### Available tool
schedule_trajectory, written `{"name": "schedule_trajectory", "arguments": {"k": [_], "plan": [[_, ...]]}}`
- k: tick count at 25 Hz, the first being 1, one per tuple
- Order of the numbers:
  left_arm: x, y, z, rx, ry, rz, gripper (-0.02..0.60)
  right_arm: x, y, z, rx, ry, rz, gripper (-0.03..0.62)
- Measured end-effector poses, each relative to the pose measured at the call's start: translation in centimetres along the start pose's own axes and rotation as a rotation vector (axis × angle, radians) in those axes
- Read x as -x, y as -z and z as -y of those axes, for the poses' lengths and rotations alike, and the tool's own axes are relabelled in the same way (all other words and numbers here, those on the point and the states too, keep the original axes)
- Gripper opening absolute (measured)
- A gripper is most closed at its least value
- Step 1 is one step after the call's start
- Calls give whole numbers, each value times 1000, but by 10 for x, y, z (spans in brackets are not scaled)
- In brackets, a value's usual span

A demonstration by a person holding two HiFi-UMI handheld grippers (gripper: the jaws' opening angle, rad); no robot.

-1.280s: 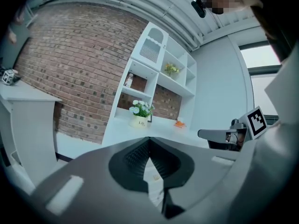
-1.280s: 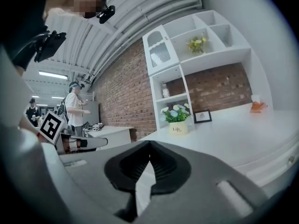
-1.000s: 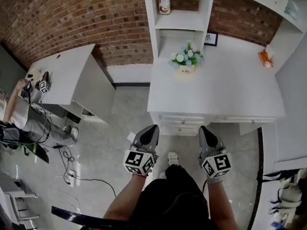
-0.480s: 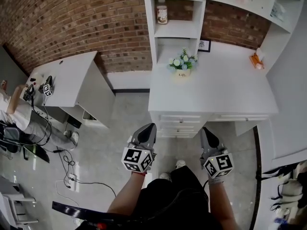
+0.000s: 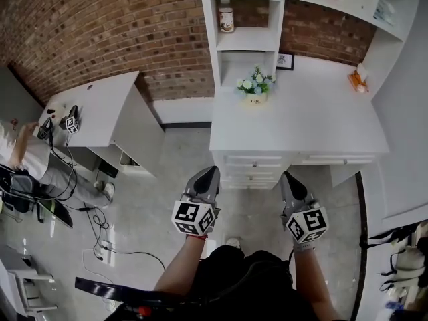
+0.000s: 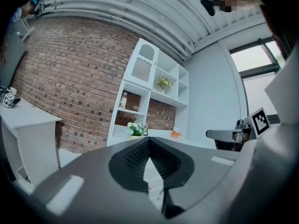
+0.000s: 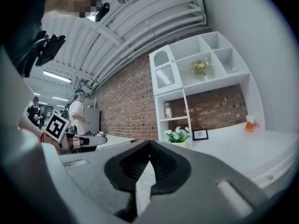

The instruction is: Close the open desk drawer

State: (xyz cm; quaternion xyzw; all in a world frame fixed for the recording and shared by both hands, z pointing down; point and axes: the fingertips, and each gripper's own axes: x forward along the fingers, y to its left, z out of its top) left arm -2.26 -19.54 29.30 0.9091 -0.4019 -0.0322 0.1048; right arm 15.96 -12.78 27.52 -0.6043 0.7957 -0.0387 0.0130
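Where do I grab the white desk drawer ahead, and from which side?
Take the white desk drawer by the middle of its flat front, coming straight in from the person's side, which that panel faces. Its knob, if any, is too small to see, so likely push, not pinch.

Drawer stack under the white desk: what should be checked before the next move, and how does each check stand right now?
1. Left gripper empty, jaws together: ok.
2. Right gripper empty, jaws together: ok.
3. Open drawer picked out in the drawer stack: cannot tell; the head view does not show which front sticks out.
4. A gripper touching a drawer front: not ok; both appear short of the desk.
5. Flower pot set back from the desk's front edge: ok.
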Motion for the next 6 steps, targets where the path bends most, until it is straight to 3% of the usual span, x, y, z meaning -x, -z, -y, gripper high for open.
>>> {"name": "schedule_trajectory", "arguments": {"k": [6], "plan": [[13,-4,8,-3,-21,20,3,11,-7,-7,0,-30,16,0]]}}
